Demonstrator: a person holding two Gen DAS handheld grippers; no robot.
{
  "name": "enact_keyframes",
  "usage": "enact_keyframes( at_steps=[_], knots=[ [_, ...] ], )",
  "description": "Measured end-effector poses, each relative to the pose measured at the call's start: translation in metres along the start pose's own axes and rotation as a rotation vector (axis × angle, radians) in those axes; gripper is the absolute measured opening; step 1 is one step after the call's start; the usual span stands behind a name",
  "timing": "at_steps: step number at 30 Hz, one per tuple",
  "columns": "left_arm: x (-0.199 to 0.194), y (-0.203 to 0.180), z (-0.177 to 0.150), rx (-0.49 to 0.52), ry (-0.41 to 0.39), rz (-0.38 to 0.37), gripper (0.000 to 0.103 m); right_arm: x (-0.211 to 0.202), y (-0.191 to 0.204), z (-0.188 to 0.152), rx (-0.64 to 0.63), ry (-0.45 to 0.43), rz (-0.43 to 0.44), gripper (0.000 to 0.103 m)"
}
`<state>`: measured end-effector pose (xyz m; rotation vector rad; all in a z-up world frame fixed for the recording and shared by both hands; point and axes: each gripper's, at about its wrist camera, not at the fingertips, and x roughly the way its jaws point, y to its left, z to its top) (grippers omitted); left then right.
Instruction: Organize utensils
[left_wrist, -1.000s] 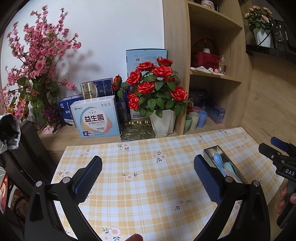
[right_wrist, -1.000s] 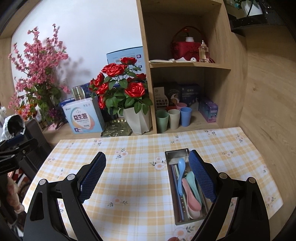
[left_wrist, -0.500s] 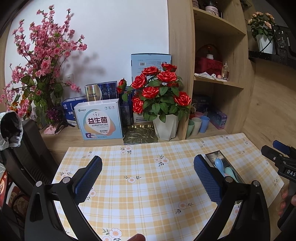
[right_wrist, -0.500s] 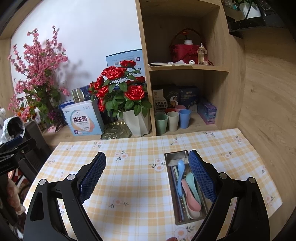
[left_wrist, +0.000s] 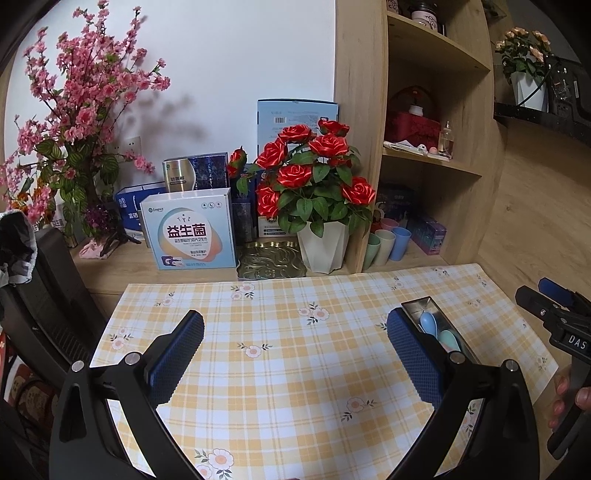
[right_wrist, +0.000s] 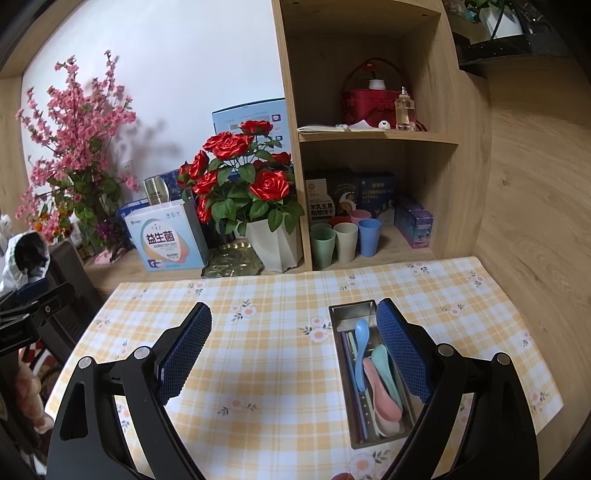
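Note:
A steel utensil tray (right_wrist: 341, 315) lies on the yellow checked tablecloth (right_wrist: 277, 369) at the right. It holds a blue spoon (right_wrist: 361, 343), a pink spoon (right_wrist: 380, 395), a green spoon (right_wrist: 384, 367) and chopsticks along its left side. My right gripper (right_wrist: 294, 334) is open and empty above the cloth, its right finger over the tray's right edge. My left gripper (left_wrist: 295, 341) is open and empty over the cloth's middle; the tray (left_wrist: 417, 304) shows partly behind its right finger. The right gripper's body (left_wrist: 565, 328) shows at that view's right edge.
Behind the cloth stand a white pot of red roses (right_wrist: 273, 243), a brass dish (right_wrist: 232, 260), a probiotic box (right_wrist: 166, 240) and pink blossom branches (right_wrist: 74, 147). Three cups (right_wrist: 345, 240) and boxes sit in the wooden shelf unit (right_wrist: 373, 136). A black chair (left_wrist: 40, 295) stands left.
Both grippers have drawn back and risen a little from the table, so more of the shelf and wall shows. Both stay open and empty.

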<state>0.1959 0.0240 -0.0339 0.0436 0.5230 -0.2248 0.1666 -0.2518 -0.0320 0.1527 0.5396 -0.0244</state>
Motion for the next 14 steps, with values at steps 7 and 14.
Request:
enact_keyframes(
  at_steps=[7,14],
  knots=[
    [-0.0017,0.0006,-0.0018,-0.009,-0.008,-0.006,0.097,0.0009,-0.0006,-0.0005,0.002,0.0,0.0,0.088],
    [-0.0012,0.0027,-0.002,-0.014,-0.004,0.005,0.097,0.0019,-0.0008,-0.0011,0.003,0.004,0.001,0.088]
  ],
)
